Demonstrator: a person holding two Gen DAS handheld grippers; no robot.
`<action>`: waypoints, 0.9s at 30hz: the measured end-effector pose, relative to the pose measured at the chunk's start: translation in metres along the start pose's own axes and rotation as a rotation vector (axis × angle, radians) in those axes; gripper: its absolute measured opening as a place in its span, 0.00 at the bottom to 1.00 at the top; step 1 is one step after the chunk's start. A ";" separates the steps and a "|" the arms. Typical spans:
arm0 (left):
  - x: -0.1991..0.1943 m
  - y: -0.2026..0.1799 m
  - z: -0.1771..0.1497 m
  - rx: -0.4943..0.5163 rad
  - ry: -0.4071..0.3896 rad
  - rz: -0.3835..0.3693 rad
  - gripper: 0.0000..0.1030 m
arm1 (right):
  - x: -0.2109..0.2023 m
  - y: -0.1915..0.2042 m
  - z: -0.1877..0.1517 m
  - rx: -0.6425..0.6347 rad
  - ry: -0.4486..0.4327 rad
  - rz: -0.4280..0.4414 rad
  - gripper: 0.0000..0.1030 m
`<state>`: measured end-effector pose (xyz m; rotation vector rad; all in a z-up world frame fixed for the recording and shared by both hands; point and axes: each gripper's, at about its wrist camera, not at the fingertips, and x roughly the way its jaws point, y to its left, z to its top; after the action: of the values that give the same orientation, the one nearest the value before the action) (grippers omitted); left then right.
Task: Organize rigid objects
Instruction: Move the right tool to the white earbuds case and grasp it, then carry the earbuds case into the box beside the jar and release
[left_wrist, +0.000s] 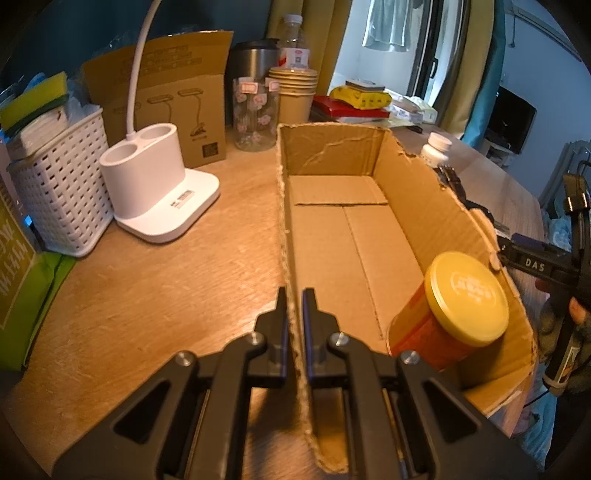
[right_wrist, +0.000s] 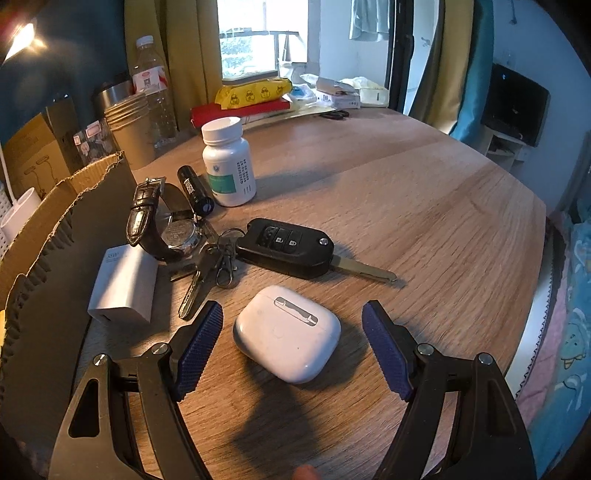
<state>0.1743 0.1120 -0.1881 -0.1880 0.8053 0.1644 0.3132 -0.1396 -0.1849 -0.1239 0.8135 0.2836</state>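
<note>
In the left wrist view, the left hand-held gripper (left_wrist: 294, 295) is seen clamped shut on the torn left wall of the open brown cardboard box (left_wrist: 332, 229) standing on the wooden counter (left_wrist: 184, 266). Inside the box, to the right of the fingers, an orange tin with a yellow lid (left_wrist: 456, 306) is leaned against the right wall.

In the right wrist view, the right hand-held gripper (right_wrist: 293, 317) is held wide open, with a white rounded earbud case (right_wrist: 287, 332) lying untouched between its blue pads. Just beyond, a black folding car key (right_wrist: 291, 247) is laid.
</note>
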 end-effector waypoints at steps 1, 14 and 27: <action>0.000 0.000 0.000 0.000 0.000 -0.001 0.06 | 0.001 0.000 0.000 0.001 0.004 -0.006 0.78; -0.001 0.000 0.000 -0.001 -0.001 -0.001 0.06 | 0.002 0.003 -0.002 -0.020 0.007 -0.019 0.60; -0.001 0.001 0.000 -0.002 -0.001 -0.002 0.06 | -0.014 0.006 0.002 -0.019 -0.020 0.012 0.60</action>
<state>0.1735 0.1123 -0.1880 -0.1903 0.8039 0.1639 0.3039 -0.1357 -0.1731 -0.1334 0.7924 0.3034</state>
